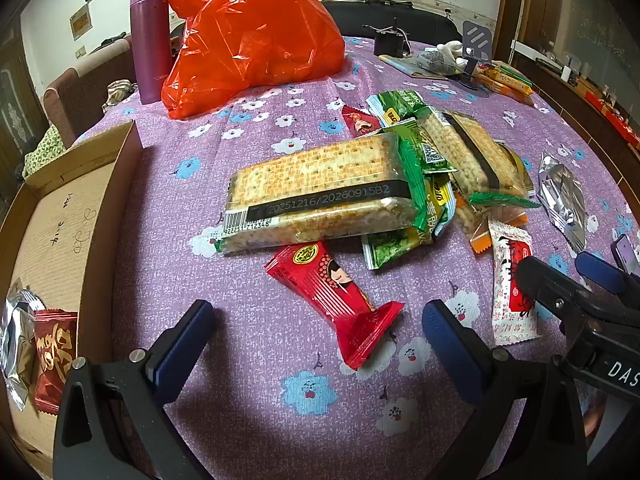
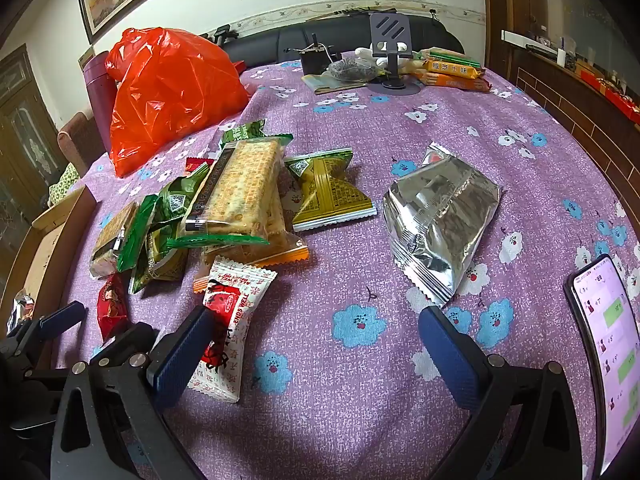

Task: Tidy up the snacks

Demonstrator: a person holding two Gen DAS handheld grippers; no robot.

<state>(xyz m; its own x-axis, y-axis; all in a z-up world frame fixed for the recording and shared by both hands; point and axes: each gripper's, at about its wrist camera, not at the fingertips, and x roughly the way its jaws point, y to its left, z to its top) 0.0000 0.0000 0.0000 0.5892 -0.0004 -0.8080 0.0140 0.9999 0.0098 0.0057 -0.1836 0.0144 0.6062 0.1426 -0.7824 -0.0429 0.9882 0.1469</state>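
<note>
A pile of snack packets lies on the purple flowered tablecloth. A long cracker pack (image 1: 320, 196) tops the pile, with green packets (image 1: 400, 244) under it. A red snack bar (image 1: 340, 300) lies just ahead of my open, empty left gripper (image 1: 316, 336). A white-and-red packet (image 2: 228, 320) lies by the left finger of my open, empty right gripper (image 2: 312, 344). A silver foil bag (image 2: 440, 220) lies ahead of the right gripper. A cardboard box (image 1: 60, 220) at the left holds a silver packet (image 1: 14, 340) and a dark red packet (image 1: 54, 356).
An orange plastic bag (image 1: 248, 36) and a purple flask (image 1: 148, 36) stand at the back left. A phone stand (image 2: 390, 52), orange biscuit packs (image 2: 452, 72) and clutter sit at the far edge. A lit phone (image 2: 608, 352) lies at the right.
</note>
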